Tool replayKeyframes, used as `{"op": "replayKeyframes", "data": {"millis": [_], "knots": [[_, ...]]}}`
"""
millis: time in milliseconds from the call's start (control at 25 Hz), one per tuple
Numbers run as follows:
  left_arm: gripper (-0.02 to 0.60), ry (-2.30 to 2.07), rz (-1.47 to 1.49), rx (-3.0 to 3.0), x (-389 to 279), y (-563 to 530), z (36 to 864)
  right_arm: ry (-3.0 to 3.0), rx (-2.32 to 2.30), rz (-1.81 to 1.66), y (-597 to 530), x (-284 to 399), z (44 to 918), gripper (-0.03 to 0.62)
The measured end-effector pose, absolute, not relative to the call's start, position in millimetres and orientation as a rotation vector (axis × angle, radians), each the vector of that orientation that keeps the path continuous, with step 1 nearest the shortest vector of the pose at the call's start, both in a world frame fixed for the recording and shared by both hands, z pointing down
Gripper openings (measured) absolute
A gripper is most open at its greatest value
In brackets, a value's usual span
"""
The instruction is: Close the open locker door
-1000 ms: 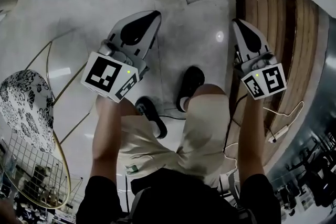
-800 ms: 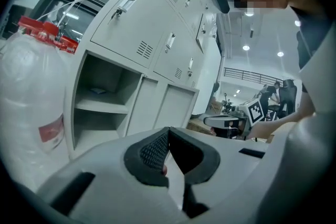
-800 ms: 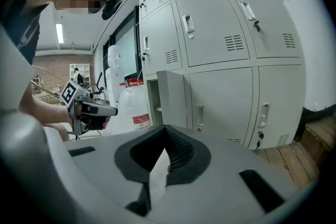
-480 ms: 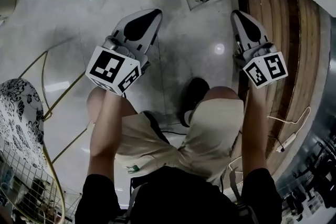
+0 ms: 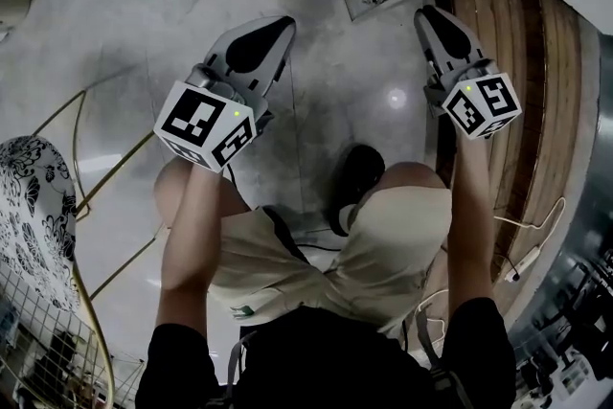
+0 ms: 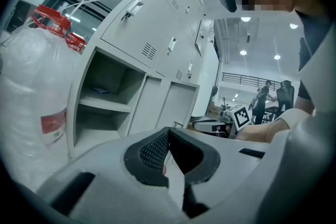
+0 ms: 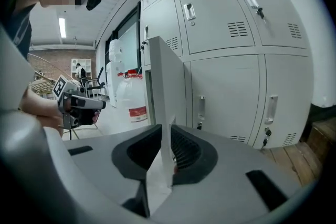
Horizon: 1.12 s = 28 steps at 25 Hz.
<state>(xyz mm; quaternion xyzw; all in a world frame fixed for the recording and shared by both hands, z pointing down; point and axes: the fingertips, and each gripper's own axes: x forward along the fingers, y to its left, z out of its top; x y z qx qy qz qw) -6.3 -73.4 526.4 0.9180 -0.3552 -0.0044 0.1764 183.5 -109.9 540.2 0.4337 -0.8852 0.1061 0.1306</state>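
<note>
Entry: right gripper [image 5: 428, 16], at 1 o'clock in the head view. Change noted: its jaws have just been opening, from closed to a narrow gap. In the right gripper view the free edge of the open locker door [image 7: 166, 73] lines up with that gap at 12 o'clock, and the pads do not appear to press on it. Against a second ago, I see more of the door in the head view, and the right gripper's tip sits nearer the door's lower corner. My judgement: I am set to take or push the door's edge; closing has not begun, since the door stands swung out from the locker bank [image 7: 226, 29]. Entry: left gripper [image 5: 284, 24], at 11 o'clock, jaws together on nothing, facing the open compartment [image 6: 105, 105] at its 10 o'clock. Pose: both forearms reach forward side by side, marker cubes uppermost, each gripper pointing roughly level and slightly down, with the right forearm over the wooden floor [image 5: 508, 53].
</note>
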Motion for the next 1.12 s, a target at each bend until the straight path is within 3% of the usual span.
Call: {"op": "replayKeyframes", "data": {"millis": [1120], "knots": [[0.017, -1.123, -0.084, 2.583, -39.1, -68.7, 503.6, -2.647, 1.087, 0.264, -117.2, 140.3, 545.4, 0.063]]}}
